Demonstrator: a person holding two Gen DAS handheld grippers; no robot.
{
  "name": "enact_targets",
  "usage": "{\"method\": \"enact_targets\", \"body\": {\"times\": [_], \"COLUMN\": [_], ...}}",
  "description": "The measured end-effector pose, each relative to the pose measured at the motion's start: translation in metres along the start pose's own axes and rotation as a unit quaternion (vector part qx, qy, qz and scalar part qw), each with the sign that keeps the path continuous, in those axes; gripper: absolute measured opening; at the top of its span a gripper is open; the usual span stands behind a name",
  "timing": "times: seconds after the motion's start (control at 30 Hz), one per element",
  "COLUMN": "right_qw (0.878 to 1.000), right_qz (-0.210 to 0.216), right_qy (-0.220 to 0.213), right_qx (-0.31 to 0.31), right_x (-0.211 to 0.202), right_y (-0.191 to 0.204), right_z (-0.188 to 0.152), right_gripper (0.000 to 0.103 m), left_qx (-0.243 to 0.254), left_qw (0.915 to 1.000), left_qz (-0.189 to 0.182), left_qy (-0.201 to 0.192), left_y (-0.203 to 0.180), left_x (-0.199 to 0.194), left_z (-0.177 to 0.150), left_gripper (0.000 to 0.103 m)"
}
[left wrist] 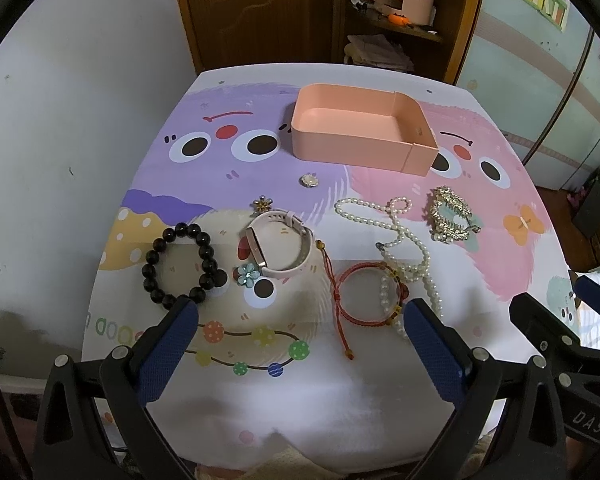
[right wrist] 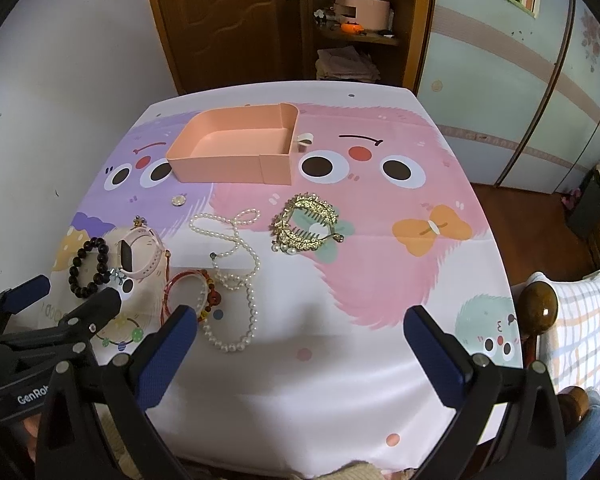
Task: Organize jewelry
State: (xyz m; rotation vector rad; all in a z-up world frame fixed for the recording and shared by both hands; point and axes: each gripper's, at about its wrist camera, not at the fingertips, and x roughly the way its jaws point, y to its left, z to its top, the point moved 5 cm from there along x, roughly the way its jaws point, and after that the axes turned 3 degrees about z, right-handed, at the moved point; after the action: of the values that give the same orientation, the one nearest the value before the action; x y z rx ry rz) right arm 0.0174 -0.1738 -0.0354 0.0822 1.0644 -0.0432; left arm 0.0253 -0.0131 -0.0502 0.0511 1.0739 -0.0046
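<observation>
Nothing sorted yet, by the look of it. Pink tray (left wrist: 364, 136) upper centre of left view, smooth plastic, empty. Below it, loose on printed tablecloth (left wrist: 300, 400): glossy black bead bracelet (left wrist: 180, 268), pale watch (left wrist: 280, 244), red cord bracelet (left wrist: 364, 292), pearl strand (left wrist: 404, 240), spiky gold hair clip (left wrist: 452, 216). Left gripper (left wrist: 300, 320) and right gripper (right wrist: 300, 320) both spread wide, holding nothing, low in frame.

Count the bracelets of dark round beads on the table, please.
1. The dark bead bracelet lies on the table's left side, beside the pink watch. None shows in the pink box.
</observation>
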Motion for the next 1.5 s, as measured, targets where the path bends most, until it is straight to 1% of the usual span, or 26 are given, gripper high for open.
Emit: {"method": "enact_targets", "body": {"times": [0.57, 0.73, 0.97, 1.3, 1.5], "right_qw": [1.000, 1.000, 1.000, 1.000, 1.000], "right_qz": [0.003, 0.004, 0.006, 0.007, 0.005], "right_qy": [0.006, 0.007, 0.011, 0.017, 0.022], "right_qx": [0.001, 0.000, -0.001, -0.003, -0.007], "right_x": [0.004, 0.004, 0.007, 0.010, 0.016], "right_y": [0.002, 0.003, 0.006, 0.005, 0.006], "right_z": [-0.002, -0.002, -0.003, -0.002, 0.002], "right_gripper": [0.103, 0.103, 0.103, 0.103, 0.103], "left_qx": [-0.005, -0.009, -0.008, -0.008, -0.007], "left_qw": [0.9999, 0.9998, 0.9990, 0.9986, 0.9976], "left_qz": [0.003, 0.000, -0.005, 0.000, -0.003], "left_qy": [0.010, 0.019, 0.043, 0.053, 0.069], "left_y": [0.000, 0.001, -0.001, 0.000, 0.000], "left_x": [0.009, 0.011, 0.020, 0.025, 0.033], "left_z": [-0.009, -0.008, -0.009, -0.005, -0.002], "left_gripper": [0.101, 0.101, 0.101, 0.101, 0.101]}}
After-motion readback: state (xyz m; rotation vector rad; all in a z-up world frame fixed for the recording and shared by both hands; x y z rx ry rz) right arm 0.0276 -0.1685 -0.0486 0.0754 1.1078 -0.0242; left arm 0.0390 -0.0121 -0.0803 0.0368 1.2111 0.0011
